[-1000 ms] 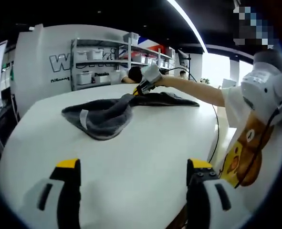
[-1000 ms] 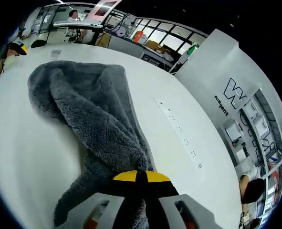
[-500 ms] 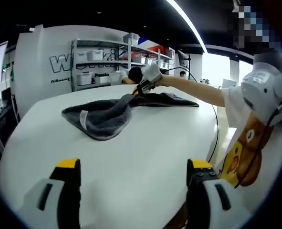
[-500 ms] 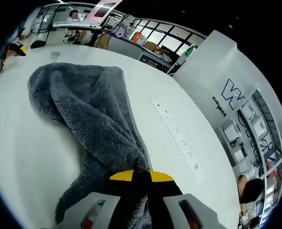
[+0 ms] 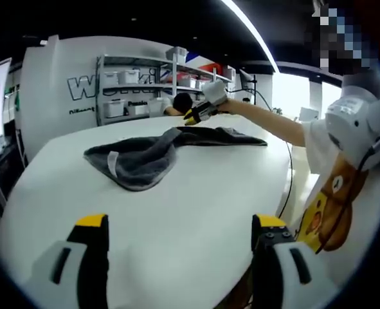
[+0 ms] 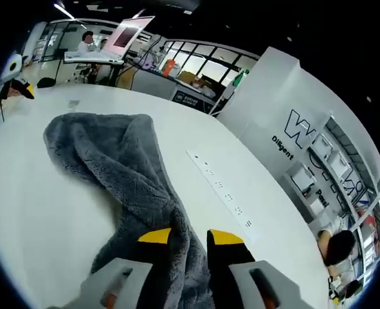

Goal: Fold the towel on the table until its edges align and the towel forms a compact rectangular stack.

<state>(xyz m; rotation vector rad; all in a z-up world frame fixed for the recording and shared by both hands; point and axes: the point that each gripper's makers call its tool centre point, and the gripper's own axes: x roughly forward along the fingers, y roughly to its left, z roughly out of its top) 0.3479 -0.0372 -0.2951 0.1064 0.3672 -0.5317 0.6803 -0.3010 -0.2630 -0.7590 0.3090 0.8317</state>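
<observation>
Reaching over the towel [image 5: 144, 158], your right hand-held gripper [image 6: 191, 239] has jaws slightly parted around its far fold; your left hand-held gripper [image 5: 180, 228] waits spread near the bench [image 5: 196, 193] edge, free to take a corner.

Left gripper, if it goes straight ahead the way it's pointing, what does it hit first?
Probably the gray towel. The left gripper hovers with open jaws over bare white table, and the towel lies ahead, slightly left of center. Depth is hard to judge.
</observation>
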